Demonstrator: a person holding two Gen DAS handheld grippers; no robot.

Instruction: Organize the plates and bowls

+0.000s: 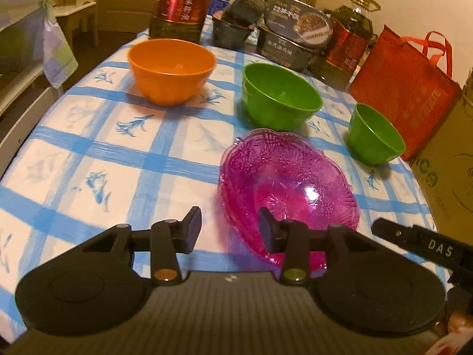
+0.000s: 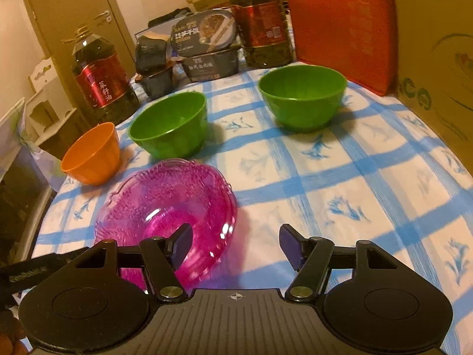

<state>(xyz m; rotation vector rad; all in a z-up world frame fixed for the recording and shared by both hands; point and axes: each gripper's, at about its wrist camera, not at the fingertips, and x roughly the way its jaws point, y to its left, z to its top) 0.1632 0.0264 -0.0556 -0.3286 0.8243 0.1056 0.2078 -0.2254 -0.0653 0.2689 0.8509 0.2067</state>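
Empty orange bowl (image 1: 171,69), two empty green bowls (image 1: 280,94) and pink dish (image 1: 289,189) on worktop (image 1: 88,153). Left gripper (image 1: 229,227) open, dish at 1 o'clock; right gripper (image 2: 235,244) open, dish at 10 o'clock, gripping nothing.

pink dish (image 1: 291,183): clear tinted plastic or glass, cannot tell which; glossy, moulded with a raised bumpy pattern, bright glints at its base.
orange bowl (image 1: 172,69): opaque plastic, smooth, soft sheen, fluted outside.
green bowls (image 2: 170,125): same smooth plastic; the one at 1 o'clock in the right wrist view (image 2: 302,94) has faint ribs.
tablecloth (image 2: 340,177): matt cloth, white with brushy blue stripes and leaf prints.
oil bottles (image 1: 183,3): clear plastic, shiny red foil-like labels.
red bag (image 2: 343,26): matt, finely textured fabric.
cardboard box (image 2: 437,59): dull brown cardboard, printed.
gripper bodies (image 1: 230,304): matt black plastic, ribbed middle, small metal pivot pins.
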